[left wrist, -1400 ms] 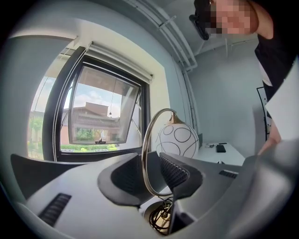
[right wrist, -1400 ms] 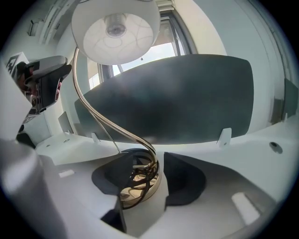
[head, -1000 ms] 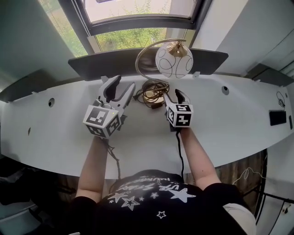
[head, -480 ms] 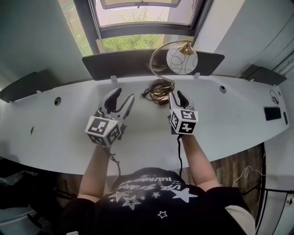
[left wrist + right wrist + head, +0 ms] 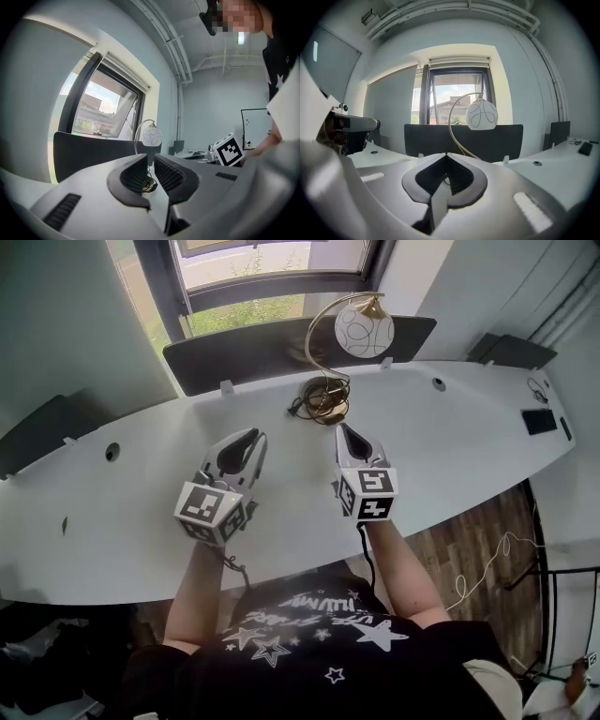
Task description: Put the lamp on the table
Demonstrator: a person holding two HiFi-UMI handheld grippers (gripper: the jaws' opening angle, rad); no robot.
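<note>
Head view: I see the lamp (image 5: 364,327), a white line-patterned globe on a curved brass arm, at the white bench's (image 5: 469,427) far edge. Both just closing and empty, my left gripper (image 5: 246,442) stands slightly parted and my right gripper (image 5: 347,434) is pressed together.

The person wears a black T-shirt (image 5: 319,652) with short sleeves, white stars and white letters. The left gripper (image 5: 246,439) and the right gripper (image 5: 343,432) are grey. Their pads (image 5: 132,173) are dark and ribbed. Each has a white cube (image 5: 211,507) with black square marks. A black cable (image 5: 367,563) hangs from the right one.
</note>
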